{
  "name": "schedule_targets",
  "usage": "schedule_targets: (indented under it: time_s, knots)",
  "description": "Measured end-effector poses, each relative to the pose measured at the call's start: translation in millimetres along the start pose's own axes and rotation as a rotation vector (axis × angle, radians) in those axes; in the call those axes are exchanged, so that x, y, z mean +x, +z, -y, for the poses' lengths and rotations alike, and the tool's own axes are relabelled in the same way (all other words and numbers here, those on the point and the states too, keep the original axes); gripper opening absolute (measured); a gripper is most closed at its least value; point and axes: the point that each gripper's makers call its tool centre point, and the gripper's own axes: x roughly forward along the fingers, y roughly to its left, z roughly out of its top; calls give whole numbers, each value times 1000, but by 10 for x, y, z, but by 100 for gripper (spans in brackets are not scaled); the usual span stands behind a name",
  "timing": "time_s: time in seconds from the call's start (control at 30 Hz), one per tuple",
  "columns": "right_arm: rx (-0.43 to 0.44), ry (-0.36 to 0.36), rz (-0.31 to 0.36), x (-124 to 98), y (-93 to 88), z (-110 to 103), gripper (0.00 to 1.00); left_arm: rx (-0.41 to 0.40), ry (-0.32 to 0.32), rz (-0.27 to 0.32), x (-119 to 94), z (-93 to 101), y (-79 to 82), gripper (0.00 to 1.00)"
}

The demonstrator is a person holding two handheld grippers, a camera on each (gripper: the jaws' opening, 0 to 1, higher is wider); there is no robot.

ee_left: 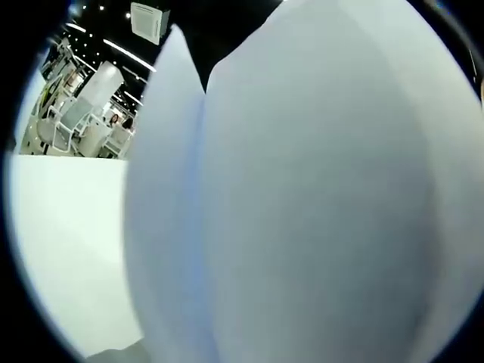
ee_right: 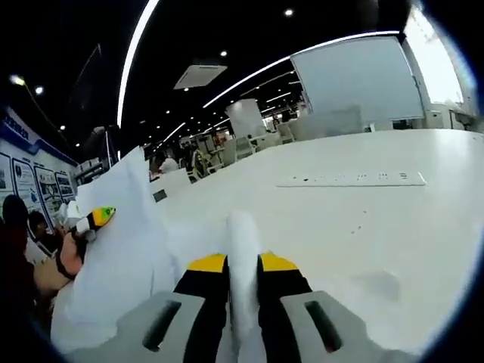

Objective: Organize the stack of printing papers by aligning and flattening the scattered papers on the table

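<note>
A broad white tabletop (ee_right: 393, 227) runs ahead of my fingers in a big hall with a dark ceiling and strip lights. At least two white printing paper sheets (ee_left: 318, 204) stand close against my left view; I cannot tell how my left fingers stand. My right gripper (ee_right: 243, 276) has its yellow-tipped black fingers (ee_right: 207, 281) clamped on the papers' upright edge, with the sheets spreading left of them.

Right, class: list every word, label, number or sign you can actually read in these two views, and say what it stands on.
None can be read.
Wall posters, right gripper view: print too small and blurred.
Blue band above them: pale marks, unreadable.
Papers in the left gripper view: blank.
Papers clamped in the right tool: blank.
White table: no lettering.
</note>
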Motion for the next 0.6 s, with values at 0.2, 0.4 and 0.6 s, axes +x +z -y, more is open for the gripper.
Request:
schedule_targets:
  time_s: [0.2,0.4,0.6]
  knots:
    - [30,3,7,-8,19,-6,6,3,-3,-5,-4,-5,0,7]
    - [87,-3,32,-45,72,54,5,2,-4,-5,-6,-2,4,7]
    - [176,5,71,-104,152,134,3,-3,-5,-4,-3,1,4,7]
